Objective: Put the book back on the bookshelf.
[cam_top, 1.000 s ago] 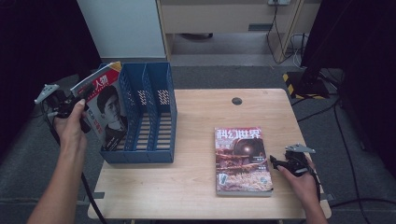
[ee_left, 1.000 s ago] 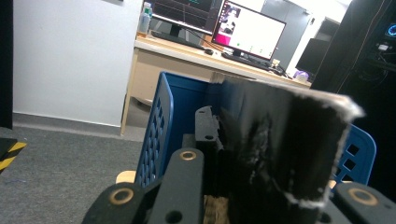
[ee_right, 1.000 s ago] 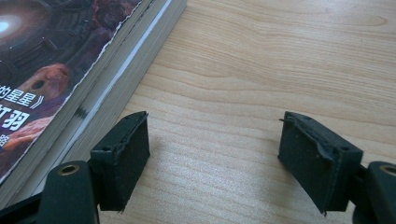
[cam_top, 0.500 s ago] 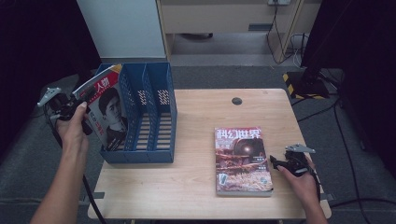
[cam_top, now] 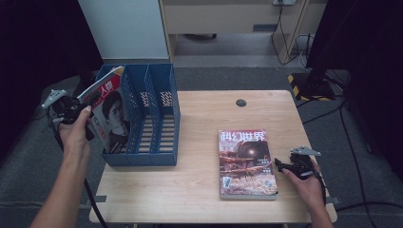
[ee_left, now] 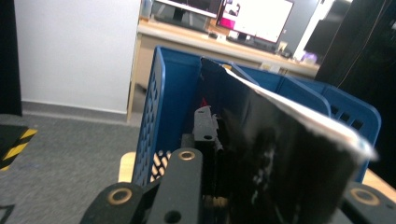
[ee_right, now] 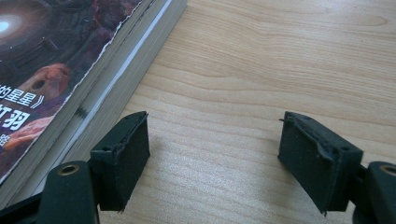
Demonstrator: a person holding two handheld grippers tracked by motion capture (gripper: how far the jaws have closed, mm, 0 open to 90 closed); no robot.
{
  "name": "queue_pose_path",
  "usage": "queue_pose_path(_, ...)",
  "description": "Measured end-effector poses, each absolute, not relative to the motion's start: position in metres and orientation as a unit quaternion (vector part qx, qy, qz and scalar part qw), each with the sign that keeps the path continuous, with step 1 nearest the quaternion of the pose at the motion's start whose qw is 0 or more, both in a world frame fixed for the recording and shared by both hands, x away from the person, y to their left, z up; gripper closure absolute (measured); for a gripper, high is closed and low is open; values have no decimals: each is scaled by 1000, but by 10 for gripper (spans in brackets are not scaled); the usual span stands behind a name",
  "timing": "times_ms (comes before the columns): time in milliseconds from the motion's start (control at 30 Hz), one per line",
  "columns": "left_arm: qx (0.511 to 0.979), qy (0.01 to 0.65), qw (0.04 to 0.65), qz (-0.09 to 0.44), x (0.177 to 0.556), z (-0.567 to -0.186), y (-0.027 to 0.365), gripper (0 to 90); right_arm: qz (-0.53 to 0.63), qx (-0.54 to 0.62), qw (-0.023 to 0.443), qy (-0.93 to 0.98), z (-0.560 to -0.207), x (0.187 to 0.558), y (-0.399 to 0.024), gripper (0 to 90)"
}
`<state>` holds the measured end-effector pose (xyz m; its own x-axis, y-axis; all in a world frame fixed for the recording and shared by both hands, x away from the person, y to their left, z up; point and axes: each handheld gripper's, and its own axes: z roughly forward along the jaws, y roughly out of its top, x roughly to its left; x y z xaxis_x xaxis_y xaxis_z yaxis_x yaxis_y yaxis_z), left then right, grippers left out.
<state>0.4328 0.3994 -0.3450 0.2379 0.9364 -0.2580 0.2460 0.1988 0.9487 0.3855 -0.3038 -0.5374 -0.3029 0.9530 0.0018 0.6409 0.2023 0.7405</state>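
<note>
At the left of the frame, the rack [cam_top: 157,118] is sitting at the surface's [cam_top: 199,190] left edge; bare wood is lying open at centre. The left hand-held gripper [cam_top: 71,111] is clamping a magazine [cam_top: 111,118], tilting in the rack's leftmost slot. At lower right, the right hand-held gripper [cam_top: 285,166] is resting agape, just beside the book [cam_top: 244,161].

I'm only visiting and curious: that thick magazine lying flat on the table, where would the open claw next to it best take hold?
Probably by its right long edge. The magazine lies flat on the table, so only its edges offer purchase, and that edge faces the open right claw, which sits low beside it. Coming in level from the right, one pad would slip under, one over.
</note>
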Motion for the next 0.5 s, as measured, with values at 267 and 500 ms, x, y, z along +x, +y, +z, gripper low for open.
queue_pose_path(267,579,545,522,309,431,-350,405,828,327,540,238,738,-537,385,-304,243)
queue_pose_path(500,585,549,508,312,429,-349,408,832,327,540,238,738,-537,385,-304,244)
